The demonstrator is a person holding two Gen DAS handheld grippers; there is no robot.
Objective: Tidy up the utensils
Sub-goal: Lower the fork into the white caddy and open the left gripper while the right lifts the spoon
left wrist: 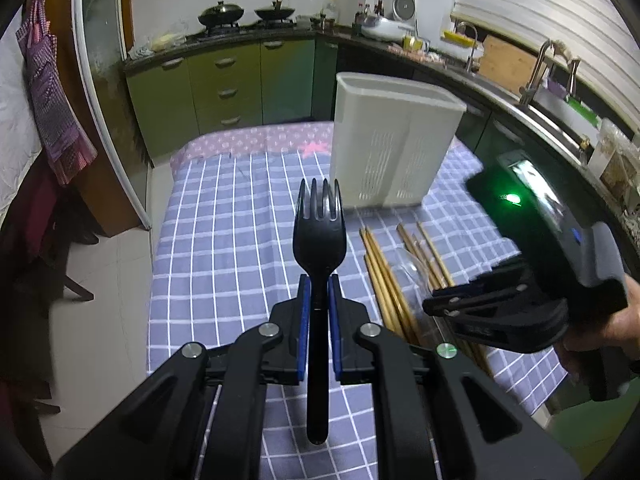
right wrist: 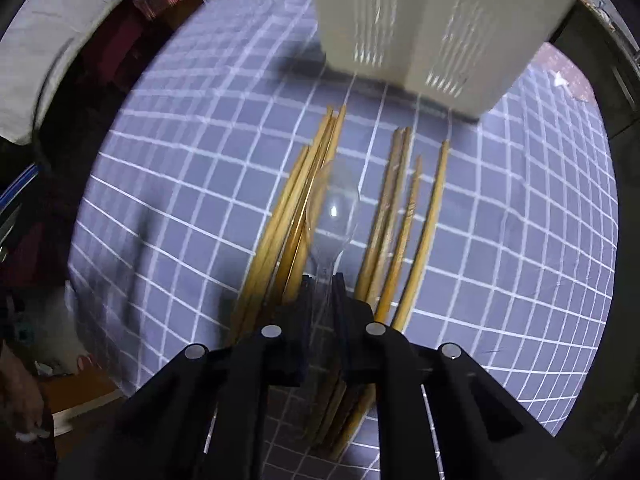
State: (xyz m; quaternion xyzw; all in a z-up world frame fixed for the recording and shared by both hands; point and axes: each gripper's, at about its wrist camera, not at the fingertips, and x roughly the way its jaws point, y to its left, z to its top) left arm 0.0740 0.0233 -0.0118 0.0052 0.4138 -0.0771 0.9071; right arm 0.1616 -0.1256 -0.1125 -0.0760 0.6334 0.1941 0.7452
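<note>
**Fork and spoon both gripped over the checked cloth**

The left gripper (left wrist: 319,292) has its jaws clamped on the handle of a black fork (left wrist: 319,236), tines pointing away, above the checked tablecloth (left wrist: 224,240). The right gripper (right wrist: 323,286) points steeply down, its jaws pressed on the neck of a clear plastic spoon (right wrist: 334,208) lying among the wooden chopsticks (right wrist: 296,208) on the cloth. The white slotted holder (left wrist: 390,144) stands upright just beyond the chopsticks.
</note>
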